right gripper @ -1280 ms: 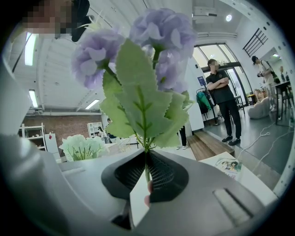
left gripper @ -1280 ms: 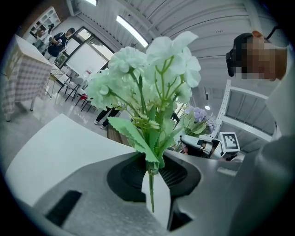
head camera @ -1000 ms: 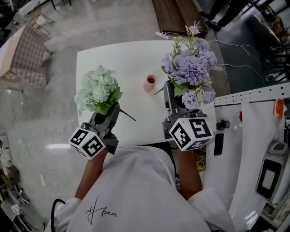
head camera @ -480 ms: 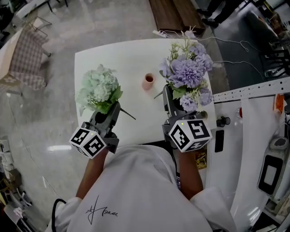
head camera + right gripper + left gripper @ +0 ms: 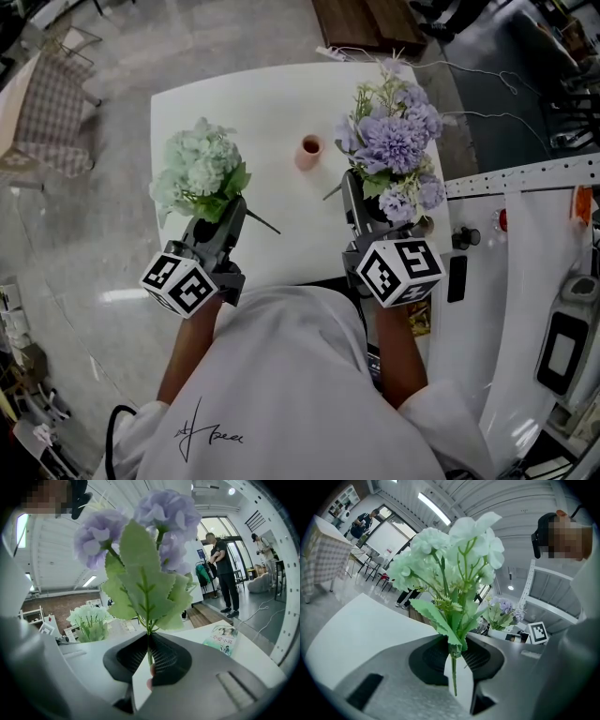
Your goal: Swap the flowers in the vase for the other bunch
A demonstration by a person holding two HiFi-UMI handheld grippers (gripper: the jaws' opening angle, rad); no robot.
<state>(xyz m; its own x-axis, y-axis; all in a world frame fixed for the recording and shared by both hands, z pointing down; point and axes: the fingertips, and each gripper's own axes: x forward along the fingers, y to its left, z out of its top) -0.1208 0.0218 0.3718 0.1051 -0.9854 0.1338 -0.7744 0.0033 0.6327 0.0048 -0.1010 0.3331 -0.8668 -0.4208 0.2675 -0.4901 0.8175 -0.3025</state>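
Two bunches aloft: left gripper (image 5: 455, 657) clamped on pale green bunch (image 5: 195, 175) stem, right gripper (image 5: 149, 652) on purple bunch (image 5: 392, 141) stem. Pink vase (image 5: 310, 150), apparently empty, on table (image 5: 262, 103) between them. Risk: thin stem pivots in jaws, misses narrow mouth, topples vase.

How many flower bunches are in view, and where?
2. The pale green bunch is clamped in the left gripper, the purple bunch in the right gripper. The vase looks empty.

Mint-green bunch (image 5: 199, 173) — lilac bunch (image 5: 394, 141) — pink vase (image 5: 310, 150)
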